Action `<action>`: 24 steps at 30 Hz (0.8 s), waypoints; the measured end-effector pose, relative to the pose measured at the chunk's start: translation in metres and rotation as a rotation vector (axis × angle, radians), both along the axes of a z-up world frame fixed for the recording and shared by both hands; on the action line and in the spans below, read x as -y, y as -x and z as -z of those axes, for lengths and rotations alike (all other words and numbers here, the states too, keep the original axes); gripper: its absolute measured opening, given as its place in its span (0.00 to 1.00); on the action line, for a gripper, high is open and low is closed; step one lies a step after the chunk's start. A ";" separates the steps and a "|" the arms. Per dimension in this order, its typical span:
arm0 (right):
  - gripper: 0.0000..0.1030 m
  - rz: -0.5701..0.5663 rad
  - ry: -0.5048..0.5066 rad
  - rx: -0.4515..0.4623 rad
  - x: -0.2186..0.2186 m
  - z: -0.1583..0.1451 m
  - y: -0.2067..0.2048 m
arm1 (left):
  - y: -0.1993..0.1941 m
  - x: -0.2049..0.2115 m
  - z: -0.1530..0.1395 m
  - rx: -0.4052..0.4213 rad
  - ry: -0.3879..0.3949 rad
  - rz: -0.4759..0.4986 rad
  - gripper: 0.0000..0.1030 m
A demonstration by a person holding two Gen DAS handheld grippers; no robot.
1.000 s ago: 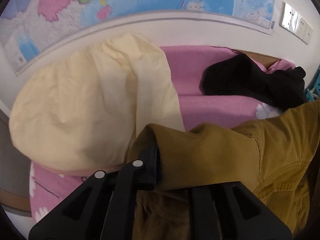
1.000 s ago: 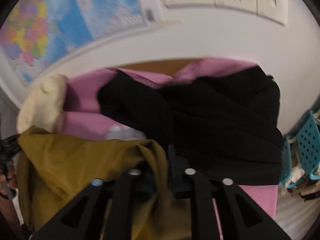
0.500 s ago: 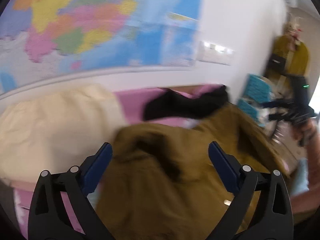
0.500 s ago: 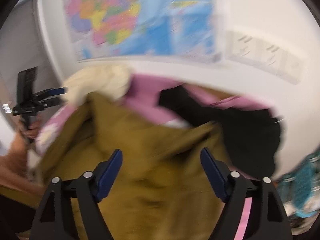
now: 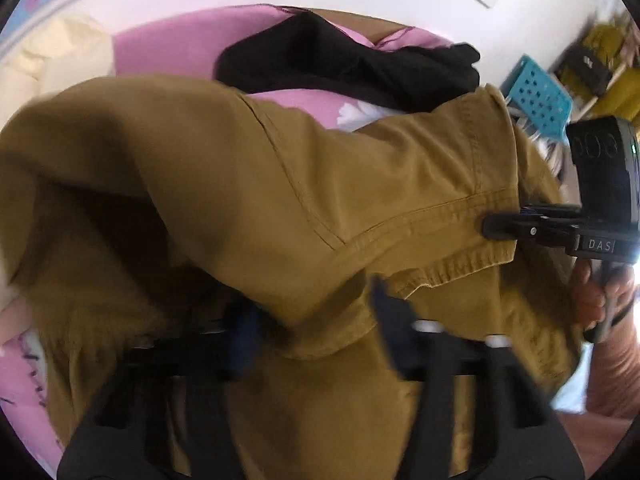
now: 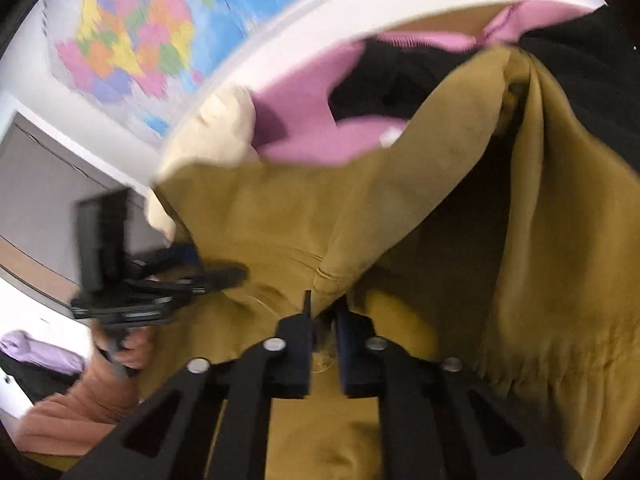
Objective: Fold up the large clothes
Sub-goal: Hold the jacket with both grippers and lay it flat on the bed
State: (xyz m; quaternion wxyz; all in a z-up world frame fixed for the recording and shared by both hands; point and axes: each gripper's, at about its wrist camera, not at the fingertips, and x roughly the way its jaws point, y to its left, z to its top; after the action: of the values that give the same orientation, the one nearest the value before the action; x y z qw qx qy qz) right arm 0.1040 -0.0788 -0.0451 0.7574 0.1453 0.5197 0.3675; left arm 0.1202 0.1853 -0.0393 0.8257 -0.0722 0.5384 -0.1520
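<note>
I've just closed both jaws on the trousers point(image 5: 304, 184): right gripper point(image 6: 322, 320) clenched on a hem, left gripper point(image 5: 316, 320) pinching a fold, ready to lift and spread them.

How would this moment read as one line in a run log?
step: regrasp | left gripper: just closing on mustard garment | right gripper: shut on garment hem | surface: pink bed

Matte black two-finger left gripper point(image 5: 316, 320), blurred, with blue pads on the fingers and pale round screw heads on the arms. The black right gripper point(image 6: 322, 320) has four silver screw heads and cut-out triangular struts. Its boxy black body carries a white "DAS" label and a small green light. Bare forearms, no sleeves showing.
</note>
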 end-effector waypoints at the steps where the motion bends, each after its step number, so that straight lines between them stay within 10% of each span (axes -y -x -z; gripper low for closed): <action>1: 0.04 0.010 -0.040 0.011 0.004 -0.010 -0.006 | -0.006 -0.002 -0.003 -0.001 0.029 0.002 0.21; 9: 0.03 0.097 -0.162 0.067 0.010 -0.073 -0.083 | -0.073 -0.044 -0.062 0.069 0.263 -0.150 0.23; 12: 0.03 0.156 -0.144 0.041 0.004 -0.065 -0.121 | -0.100 -0.053 -0.063 0.064 0.274 -0.214 0.43; 14: 0.03 0.177 -0.113 0.017 0.001 -0.052 -0.139 | -0.117 -0.060 -0.057 0.035 0.274 -0.257 0.89; 19: 0.06 0.287 -0.108 -0.092 0.009 -0.009 -0.170 | -0.134 -0.073 -0.042 -0.004 0.293 -0.305 0.91; 22: 0.28 0.292 -0.152 -0.097 0.014 -0.011 -0.174 | -0.128 -0.063 -0.043 0.002 0.201 -0.243 0.91; 24: 0.61 0.290 -0.131 -0.051 0.018 -0.027 -0.167 | -0.120 -0.059 -0.046 0.011 0.131 -0.184 0.90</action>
State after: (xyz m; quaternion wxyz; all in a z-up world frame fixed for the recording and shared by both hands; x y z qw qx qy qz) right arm 0.2709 -0.0969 -0.0179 0.7780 0.2774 0.4872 0.2837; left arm 0.2401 0.2441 0.0064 0.8327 -0.1746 0.5137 -0.1108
